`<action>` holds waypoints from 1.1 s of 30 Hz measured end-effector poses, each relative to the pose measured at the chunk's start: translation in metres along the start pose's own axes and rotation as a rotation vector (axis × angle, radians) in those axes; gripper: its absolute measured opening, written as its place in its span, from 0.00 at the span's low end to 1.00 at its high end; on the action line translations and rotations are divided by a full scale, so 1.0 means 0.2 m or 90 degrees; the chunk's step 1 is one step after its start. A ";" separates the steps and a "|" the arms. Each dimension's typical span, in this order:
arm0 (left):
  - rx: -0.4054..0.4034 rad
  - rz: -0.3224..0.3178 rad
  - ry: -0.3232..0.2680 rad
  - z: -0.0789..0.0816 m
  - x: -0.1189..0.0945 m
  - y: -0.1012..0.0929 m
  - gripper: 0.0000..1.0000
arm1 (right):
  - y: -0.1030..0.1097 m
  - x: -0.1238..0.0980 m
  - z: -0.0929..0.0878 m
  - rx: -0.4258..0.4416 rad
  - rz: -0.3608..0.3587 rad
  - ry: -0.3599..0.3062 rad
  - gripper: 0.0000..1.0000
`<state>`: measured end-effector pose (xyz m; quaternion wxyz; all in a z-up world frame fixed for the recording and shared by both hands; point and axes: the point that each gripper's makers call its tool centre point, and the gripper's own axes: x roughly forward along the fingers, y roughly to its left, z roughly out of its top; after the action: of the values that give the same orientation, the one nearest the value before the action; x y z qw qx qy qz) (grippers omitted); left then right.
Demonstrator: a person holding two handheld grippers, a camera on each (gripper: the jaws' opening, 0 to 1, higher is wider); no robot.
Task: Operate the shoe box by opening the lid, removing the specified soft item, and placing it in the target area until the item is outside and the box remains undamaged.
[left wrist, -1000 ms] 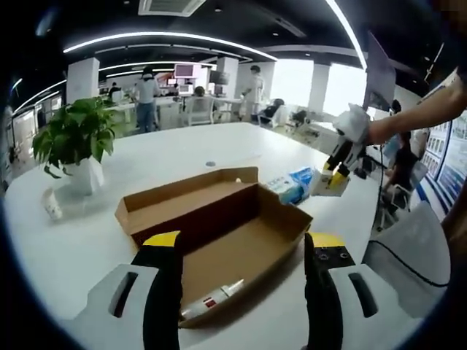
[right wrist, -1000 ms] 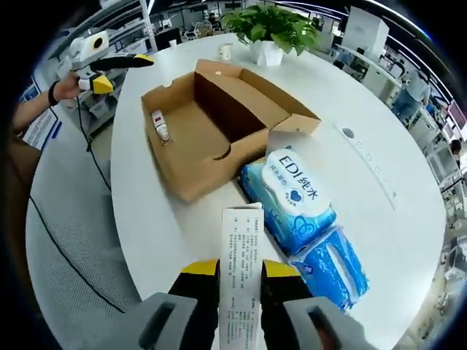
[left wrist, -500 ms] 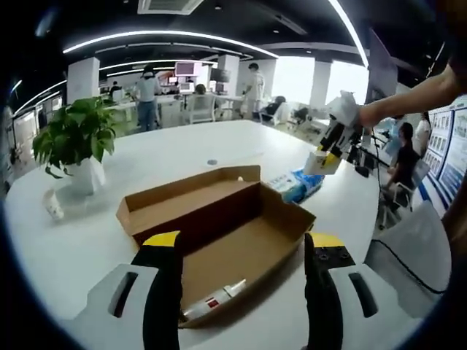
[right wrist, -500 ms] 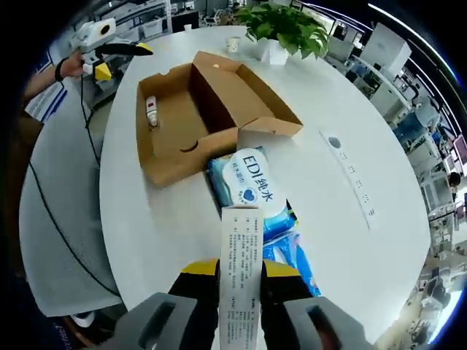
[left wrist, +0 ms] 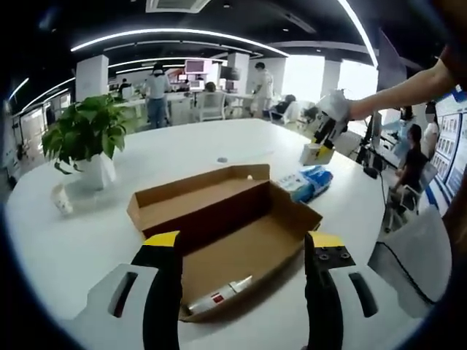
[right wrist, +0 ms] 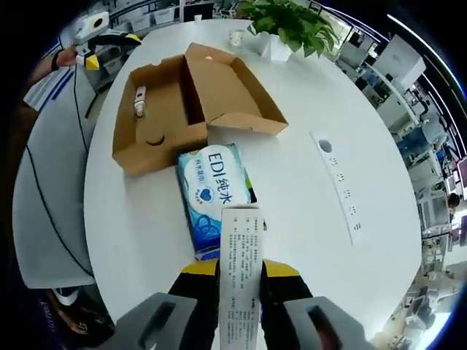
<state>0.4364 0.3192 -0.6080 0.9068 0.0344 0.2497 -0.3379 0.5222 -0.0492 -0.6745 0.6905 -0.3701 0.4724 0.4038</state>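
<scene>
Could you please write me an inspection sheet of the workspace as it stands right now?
Surface: white round table, with a strip of small sockets set into it.
Job's things: cardboard shoe box open, its lid folded back, undamaged as far as visible; a small tube lies inside. Wet-wipe packs lie on the table beside the box.
Clutter: potted plant and a small cup near it.
Grippers: right gripper shut on a slim white carton, held above the wipe packs; left gripper open, pointed at the box.
Cables: a black cable hangs beside the table.
Surroundings: open office with desks, screens and people.
</scene>
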 end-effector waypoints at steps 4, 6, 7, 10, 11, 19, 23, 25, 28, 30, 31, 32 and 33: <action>-0.004 0.012 0.000 0.01 -0.01 0.01 0.68 | -0.05 0.03 0.00 -0.014 -0.005 0.008 0.17; -0.005 0.018 0.002 0.00 -0.02 0.01 0.68 | -0.07 0.04 0.00 -0.017 -0.006 0.008 0.17; -0.006 0.021 0.002 0.00 -0.02 0.01 0.68 | -0.08 0.05 0.00 -0.018 -0.004 0.008 0.17; -0.009 0.029 0.002 0.00 -0.04 0.01 0.68 | -0.10 0.07 0.00 -0.019 0.001 0.010 0.17; -0.010 0.032 0.000 0.00 -0.04 0.01 0.68 | -0.10 0.08 -0.01 -0.023 0.004 0.013 0.17; -0.020 0.054 0.001 0.00 -0.06 0.04 0.68 | -0.17 0.17 -0.04 -0.037 0.006 0.030 0.17; -0.020 0.059 0.005 -0.01 -0.08 0.04 0.68 | -0.19 0.20 -0.05 -0.049 0.009 0.041 0.17; -0.022 0.064 0.007 -0.01 -0.09 0.04 0.68 | -0.19 0.22 -0.06 -0.053 0.014 0.045 0.17; -0.025 0.070 0.011 -0.03 -0.10 0.05 0.68 | -0.19 0.24 -0.07 -0.061 0.017 0.050 0.17; -0.025 0.071 0.015 -0.03 -0.10 0.05 0.68 | -0.20 0.26 -0.08 -0.065 0.021 0.052 0.17; -0.024 0.072 0.017 -0.04 -0.10 0.05 0.68 | -0.21 0.27 -0.08 -0.071 0.023 0.055 0.17; -0.024 0.072 0.018 -0.04 -0.10 0.05 0.68 | -0.21 0.28 -0.08 -0.076 0.025 0.058 0.17; -0.025 0.073 0.019 -0.04 -0.10 0.05 0.68 | -0.21 0.29 -0.09 -0.079 0.026 0.060 0.17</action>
<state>0.4262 0.3405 -0.6070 0.9213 0.0358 0.2673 -0.2799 0.5664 -0.0699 -0.7284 0.6347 -0.4215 0.4859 0.4282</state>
